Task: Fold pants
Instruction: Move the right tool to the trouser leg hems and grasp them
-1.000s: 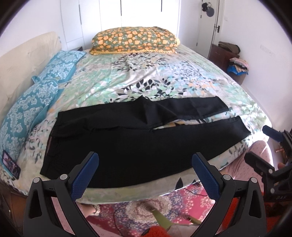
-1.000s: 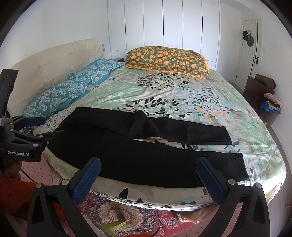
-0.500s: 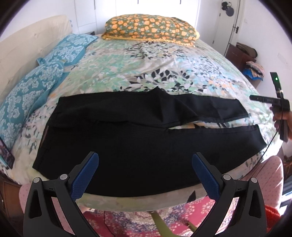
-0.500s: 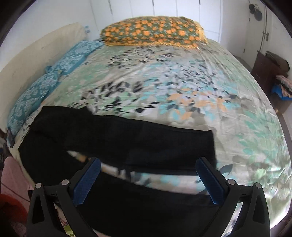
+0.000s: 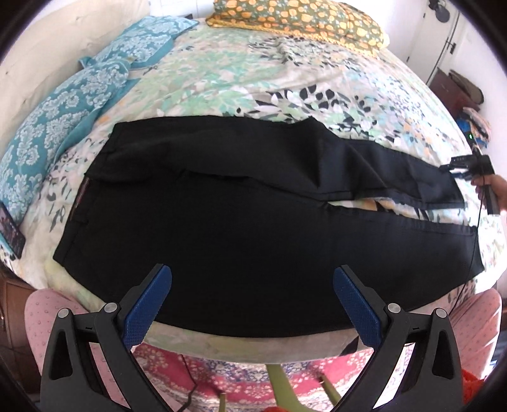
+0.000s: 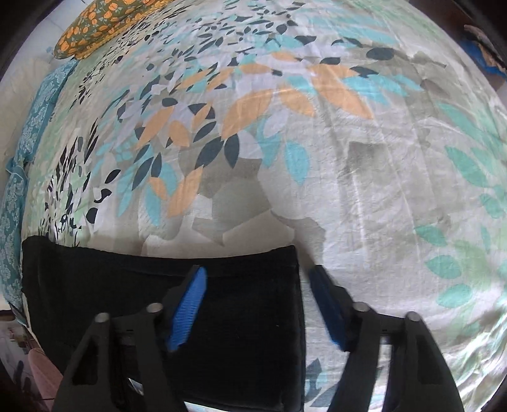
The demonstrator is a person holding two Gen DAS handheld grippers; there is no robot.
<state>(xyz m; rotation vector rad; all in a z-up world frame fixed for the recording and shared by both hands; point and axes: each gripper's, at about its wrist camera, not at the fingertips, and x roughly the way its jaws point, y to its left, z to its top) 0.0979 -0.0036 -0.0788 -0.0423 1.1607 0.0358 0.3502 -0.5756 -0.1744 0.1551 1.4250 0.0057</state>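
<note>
Black pants [image 5: 253,222] lie flat across the bed, waistband at the left, both legs running right. My left gripper [image 5: 252,272] hangs open above the pants' near edge with nothing between its fingers. In the left wrist view my right gripper [image 5: 456,166] shows at the far right, a hand holding it over the far leg's hem. In the right wrist view my right gripper [image 6: 256,272] points down at that leg's end [image 6: 126,285]. Its jaws are closing with the hem corner between them. The left pad [image 6: 190,298] is over the cloth, the right pad [image 6: 326,304] over the sheet.
The floral bedsheet [image 6: 348,142] spreads beyond the hem. Blue patterned pillows [image 5: 63,120] and a phone [image 5: 11,234] lie at the left, and an orange-flowered pillow [image 5: 298,16] at the head. A person's pink-trousered legs [image 5: 41,317] and a red rug [image 5: 221,374] are below the bed edge.
My right gripper swept right across the bed and dropped onto the far leg's hem, its jaws narrowing. My left gripper sank closer to the pants' near edge and stayed open.
</note>
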